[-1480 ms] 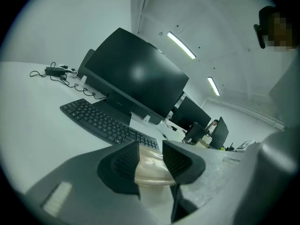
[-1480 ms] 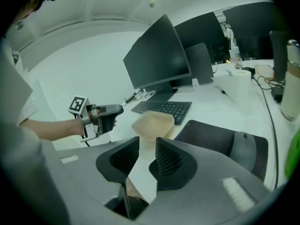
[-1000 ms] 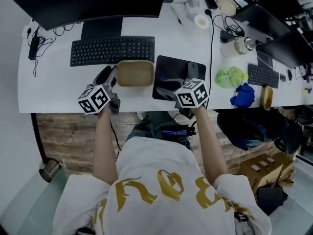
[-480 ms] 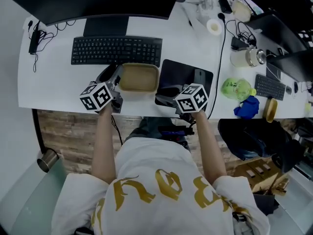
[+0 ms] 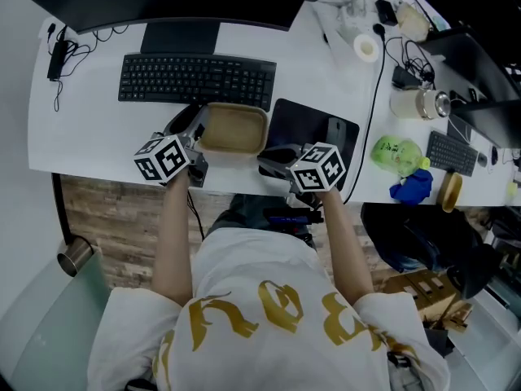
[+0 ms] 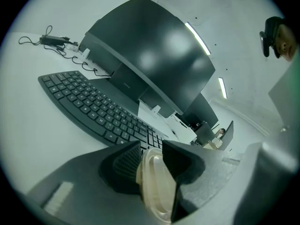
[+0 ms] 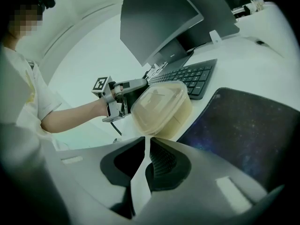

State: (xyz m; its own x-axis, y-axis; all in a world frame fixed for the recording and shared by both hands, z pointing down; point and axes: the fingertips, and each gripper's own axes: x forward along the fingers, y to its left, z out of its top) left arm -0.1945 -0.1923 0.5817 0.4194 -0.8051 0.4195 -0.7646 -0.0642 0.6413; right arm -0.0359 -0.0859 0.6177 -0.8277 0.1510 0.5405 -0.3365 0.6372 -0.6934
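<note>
A tan container with a clear lid (image 5: 234, 129) sits near the desk's front edge, just below the black keyboard (image 5: 195, 80). My left gripper (image 5: 195, 130) is shut on the container's left rim; that rim (image 6: 157, 191) shows pinched between the jaws of the left gripper (image 6: 152, 156). My right gripper (image 5: 273, 155) is at the container's right side, over the left edge of the dark mouse pad (image 5: 313, 129). In its own view the right gripper (image 7: 144, 146) is shut on a thin white sheet (image 7: 140, 182), with the container (image 7: 161, 107) just ahead.
A large monitor (image 6: 150, 55) stands behind the keyboard (image 6: 89, 107). A mouse (image 5: 332, 127) lies on the pad. To the right are a tape roll (image 5: 366, 49), a jar (image 5: 419, 103), cables, a green bag (image 5: 396, 153) and a blue cloth (image 5: 413, 187). A metal cup (image 5: 73, 255) stands on the floor.
Both grippers and the container have shifted a little towards the keyboard. In the right gripper view the container now looks nearer and more tilted.
</note>
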